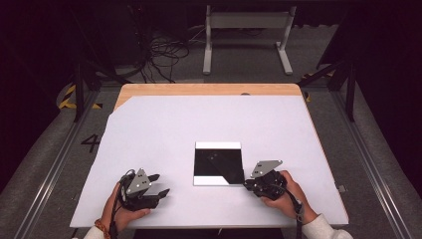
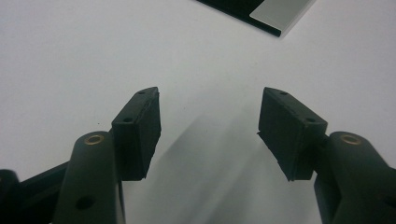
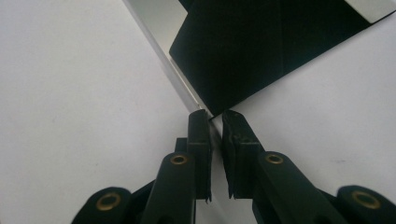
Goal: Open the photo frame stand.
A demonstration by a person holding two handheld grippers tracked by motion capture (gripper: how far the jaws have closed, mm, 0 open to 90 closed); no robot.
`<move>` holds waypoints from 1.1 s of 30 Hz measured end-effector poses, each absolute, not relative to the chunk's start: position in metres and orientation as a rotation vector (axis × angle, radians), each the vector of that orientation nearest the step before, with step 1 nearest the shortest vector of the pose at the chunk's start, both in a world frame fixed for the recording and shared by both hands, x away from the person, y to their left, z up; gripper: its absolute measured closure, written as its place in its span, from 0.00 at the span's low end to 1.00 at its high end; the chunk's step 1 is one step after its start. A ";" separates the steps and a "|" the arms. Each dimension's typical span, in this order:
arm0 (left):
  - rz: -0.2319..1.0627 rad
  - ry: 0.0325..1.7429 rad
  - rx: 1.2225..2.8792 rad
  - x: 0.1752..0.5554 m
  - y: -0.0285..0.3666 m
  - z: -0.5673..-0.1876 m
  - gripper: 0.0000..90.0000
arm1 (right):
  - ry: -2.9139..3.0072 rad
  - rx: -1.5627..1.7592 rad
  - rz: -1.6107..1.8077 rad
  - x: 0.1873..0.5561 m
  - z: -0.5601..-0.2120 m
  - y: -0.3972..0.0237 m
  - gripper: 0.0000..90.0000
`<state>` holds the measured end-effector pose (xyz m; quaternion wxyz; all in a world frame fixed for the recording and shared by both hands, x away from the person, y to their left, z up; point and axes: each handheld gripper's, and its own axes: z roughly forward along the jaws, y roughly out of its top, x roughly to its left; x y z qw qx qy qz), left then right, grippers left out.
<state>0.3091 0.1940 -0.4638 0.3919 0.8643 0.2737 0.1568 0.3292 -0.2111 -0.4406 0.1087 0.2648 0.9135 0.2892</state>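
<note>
Two tools work at a white worktop (image 1: pixel 149 129), and several details stay unclear. In the right gripper view the sheet's (image 3: pixel 261 51) corner runs in between the nearly closed jaws, yet whether the pads truly press on it is hard to make out; the sheet's far edges are cut off by the frame there. In the left gripper view just one corner of the sheet (image 2: pixel 275 14) shows at the top edge. The room beyond the worktop is dark.

The sheet (image 1: pixel 218 163) lies flat near the front middle of the worktop: a square, black and glossy on its face, with a white band along its far edge and a white triangle at its near left, where the black surface ends on a slant.

The right tool (image 1: pixel 248 185) sits at the sheet's near right corner, jaws drawn almost together around that corner. The left tool (image 1: pixel 160 185) rests well left of the sheet, jaws spread apart with nothing but bare worktop between them.
</note>
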 end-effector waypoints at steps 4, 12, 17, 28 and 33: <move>0.396 0.693 2.199 0.310 0.194 -0.464 0.44 | 2.703 0.795 0.810 0.331 -0.439 -0.208 0.91; 0.388 0.688 2.207 0.310 0.191 -0.465 0.44 | 2.698 0.779 0.821 0.331 -0.440 -0.206 0.91; 0.387 0.689 2.206 0.310 0.191 -0.465 0.43 | 2.692 0.791 0.872 0.333 -0.441 -0.208 0.89; 0.384 0.688 2.209 0.311 0.191 -0.465 0.42 | 2.641 0.791 0.952 0.332 -0.434 -0.211 0.92; 0.383 0.690 2.202 0.312 0.192 -0.465 0.42 | 2.624 0.798 0.999 0.331 -0.432 -0.213 0.92</move>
